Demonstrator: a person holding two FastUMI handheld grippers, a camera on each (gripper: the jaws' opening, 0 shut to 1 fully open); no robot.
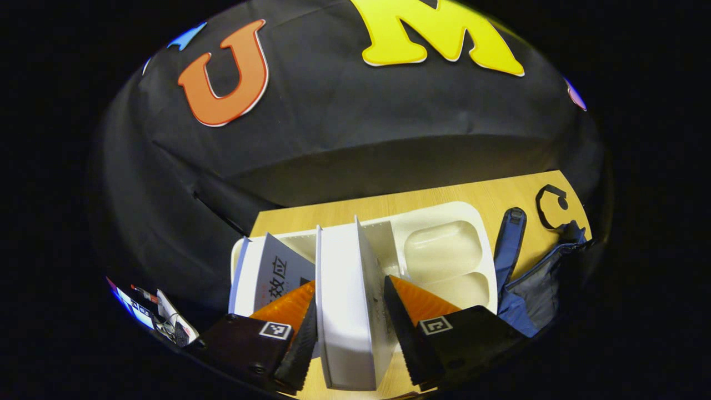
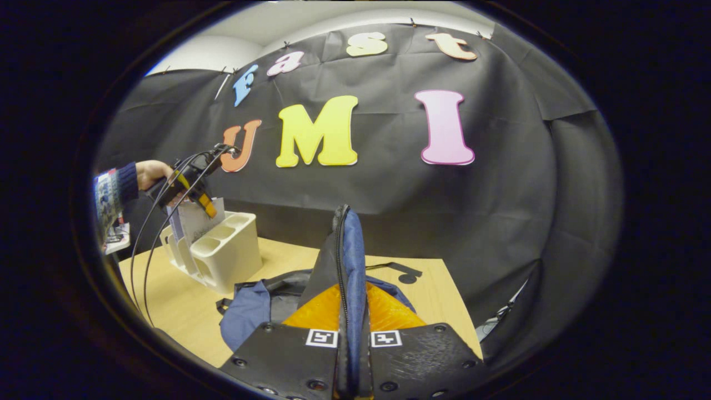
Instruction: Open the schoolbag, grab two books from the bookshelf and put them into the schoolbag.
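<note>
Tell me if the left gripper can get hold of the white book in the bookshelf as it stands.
Probably yes. The left gripper has its jaws open on either side of the white book, which stands upright in the bookshelf. Nothing lies between them; the neighbouring book sits outside one finger.

Two books stand in one white bookshelf [image 1: 444, 222]: a thick white book [image 1: 347, 311] and a thinner grey-covered book [image 1: 272, 275]. One blue schoolbag [image 2: 250, 311] lies on one wooden counter [image 2: 183, 311]. Two grippers are in use, the left gripper [image 1: 350, 333] and the right gripper [image 2: 353, 339]
</note>
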